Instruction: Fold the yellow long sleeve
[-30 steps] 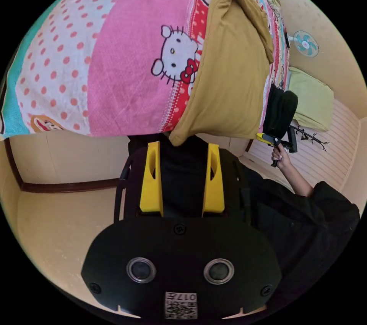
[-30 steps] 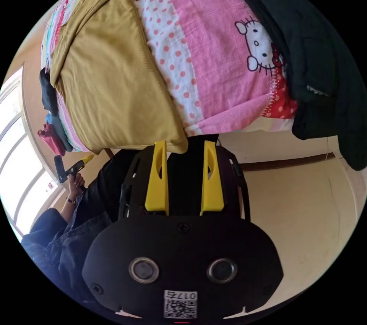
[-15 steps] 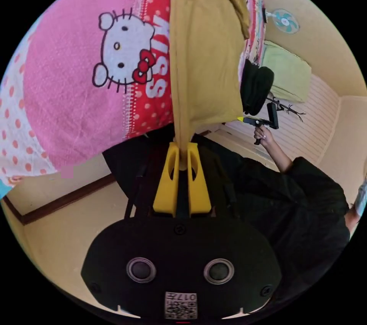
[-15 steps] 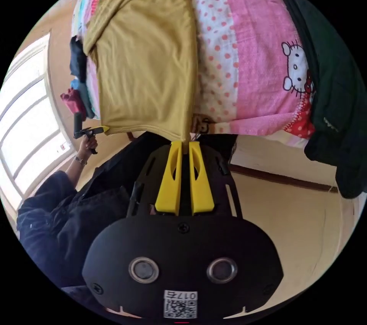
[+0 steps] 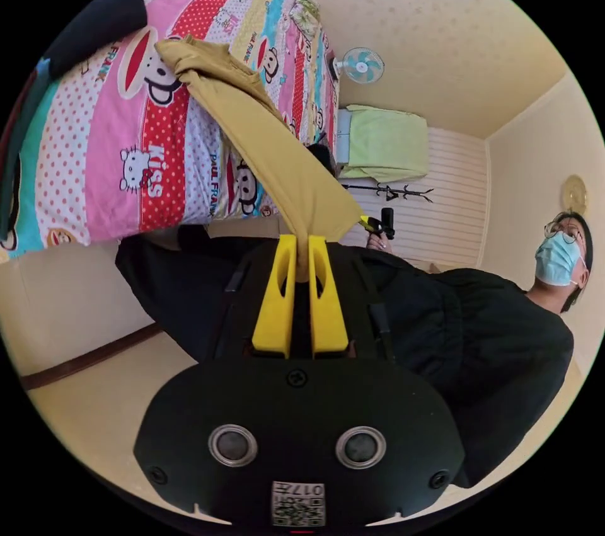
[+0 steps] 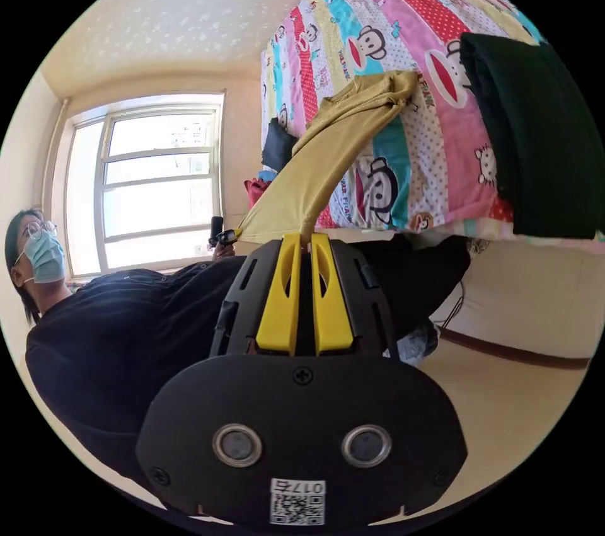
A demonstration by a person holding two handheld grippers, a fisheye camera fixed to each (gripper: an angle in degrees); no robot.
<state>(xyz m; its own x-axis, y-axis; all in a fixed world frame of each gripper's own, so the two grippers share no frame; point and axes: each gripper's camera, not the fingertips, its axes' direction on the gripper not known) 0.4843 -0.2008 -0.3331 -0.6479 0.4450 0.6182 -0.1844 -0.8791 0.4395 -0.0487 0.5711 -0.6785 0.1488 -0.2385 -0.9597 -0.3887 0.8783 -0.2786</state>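
The yellow long sleeve (image 5: 271, 145) stretches from the bed down to my left gripper (image 5: 301, 244), whose yellow jaws are shut on one hem corner. In the right gripper view the same shirt (image 6: 328, 158) runs taut from the bed to my right gripper (image 6: 305, 241), shut on the other hem corner. The far part of the shirt still rests bunched on the cartoon-print bedsheet (image 5: 126, 139). The right gripper (image 5: 378, 223) appears small past the shirt in the left gripper view, and the left gripper (image 6: 222, 235) likewise in the right gripper view.
A dark garment (image 6: 535, 133) lies folded on the bed beside the shirt. The person (image 5: 498, 334) in black stands between the grippers. A wall fan (image 5: 362, 65), a green cloth (image 5: 384, 142), a window (image 6: 157, 177) and other clothes (image 6: 277, 145) sit behind.
Both grippers, shut on the hem corners since half a second ago, have pulled back from the bed. The shirt body has lifted off the sheet and is stretched out.
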